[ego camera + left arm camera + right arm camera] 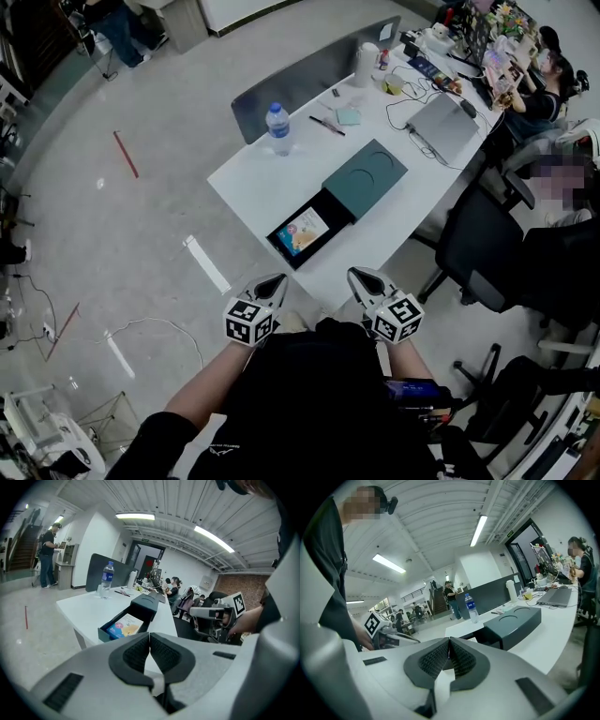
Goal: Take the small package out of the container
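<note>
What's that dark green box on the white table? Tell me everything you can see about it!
The box is dark green, flat and rectangular, and looks like stiff card, with two round shapes pressed into its top. It lies flat on the white table, near the person's edge. A dark tray sticks out of one end, so it is open. A small colourful package lies in the tray. Nothing else touches the box.

floor point(141, 112): grey | desk point(253, 183): white | office chair point(487, 248): black
</note>
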